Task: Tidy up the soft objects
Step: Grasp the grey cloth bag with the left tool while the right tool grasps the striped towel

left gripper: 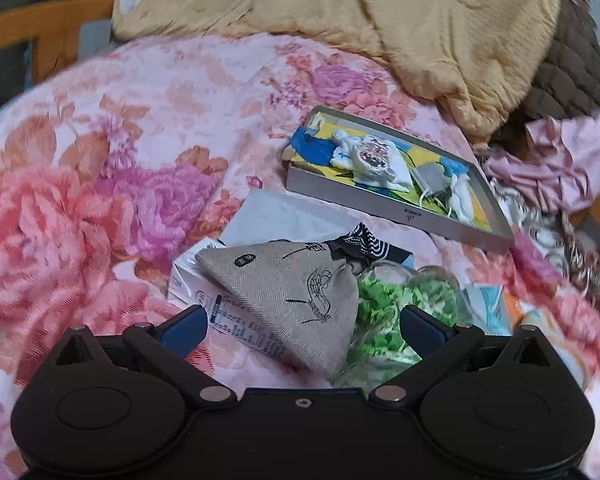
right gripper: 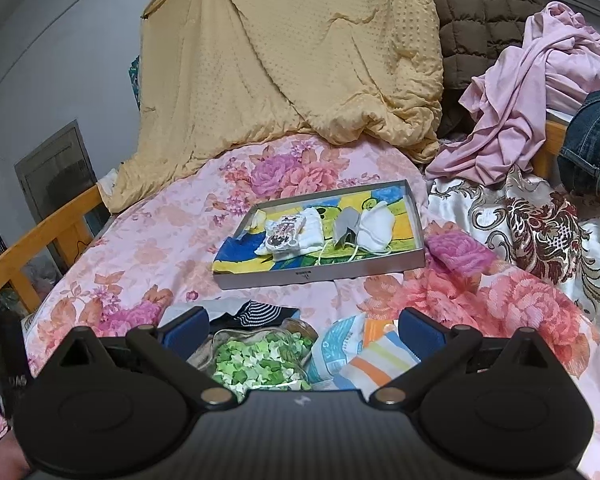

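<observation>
A grey linen pouch (left gripper: pixel 296 300) with black drawings lies on the floral bedspread, right between the blue pads of my open left gripper (left gripper: pixel 302 326). Behind it sit a striped black-and-white cloth (left gripper: pixel 362 242) and a clear bag of green paper bits (left gripper: pixel 404 312). A shallow grey tray (left gripper: pixel 380 204) farther off holds a printed white cloth (left gripper: pixel 376 160) and face masks (left gripper: pixel 456 196). My right gripper (right gripper: pixel 304 330) stands open above the green bag (right gripper: pixel 260 356), with a striped cloth (right gripper: pixel 384 356) by its right finger. The tray (right gripper: pixel 320 274) lies ahead with the printed cloth (right gripper: pixel 292 232) and a white mask (right gripper: pixel 376 226).
A yellow quilt (right gripper: pixel 284 52) is heaped at the back, with a brown quilt (right gripper: pixel 480 20) and pink garment (right gripper: pixel 532 92) to its right. A wooden bed rail (right gripper: pixel 40 236) runs along the left. White packets (left gripper: pixel 204 280) lie under the pouch. A patterned satin cover (right gripper: pixel 540 232) lies right.
</observation>
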Demonstrator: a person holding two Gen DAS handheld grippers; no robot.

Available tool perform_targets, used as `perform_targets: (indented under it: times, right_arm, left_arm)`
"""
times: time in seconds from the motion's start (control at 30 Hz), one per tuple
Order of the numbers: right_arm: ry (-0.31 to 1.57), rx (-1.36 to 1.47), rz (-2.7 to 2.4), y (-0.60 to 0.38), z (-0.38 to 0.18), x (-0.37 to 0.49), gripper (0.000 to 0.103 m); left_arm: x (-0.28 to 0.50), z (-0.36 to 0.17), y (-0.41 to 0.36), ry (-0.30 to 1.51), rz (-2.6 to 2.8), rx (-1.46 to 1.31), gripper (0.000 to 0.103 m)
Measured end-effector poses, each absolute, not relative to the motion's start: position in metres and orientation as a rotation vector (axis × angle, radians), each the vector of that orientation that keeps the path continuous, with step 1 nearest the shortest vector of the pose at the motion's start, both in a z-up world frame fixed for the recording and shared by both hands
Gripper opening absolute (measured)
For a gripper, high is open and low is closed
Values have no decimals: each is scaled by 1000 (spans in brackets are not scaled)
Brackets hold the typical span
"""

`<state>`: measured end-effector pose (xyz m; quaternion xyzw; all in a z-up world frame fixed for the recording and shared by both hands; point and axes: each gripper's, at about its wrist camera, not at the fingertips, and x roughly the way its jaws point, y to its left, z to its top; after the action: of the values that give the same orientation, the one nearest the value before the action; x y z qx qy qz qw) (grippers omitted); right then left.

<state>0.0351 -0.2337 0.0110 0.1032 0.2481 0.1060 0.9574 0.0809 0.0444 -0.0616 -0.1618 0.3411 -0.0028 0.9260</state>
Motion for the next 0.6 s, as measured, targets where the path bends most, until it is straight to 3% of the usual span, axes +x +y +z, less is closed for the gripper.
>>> perform_targets:
  times: [0.3, 0.6]
  right_arm:
    - [509, 221, 215, -237, 8, 35, 103]
    - [522, 247, 209, -241, 0, 36, 103]
  left_arm:
    - [99, -73, 48, 725, 8, -476, 98]
    - [106, -81, 57, 754, 31, -538, 71]
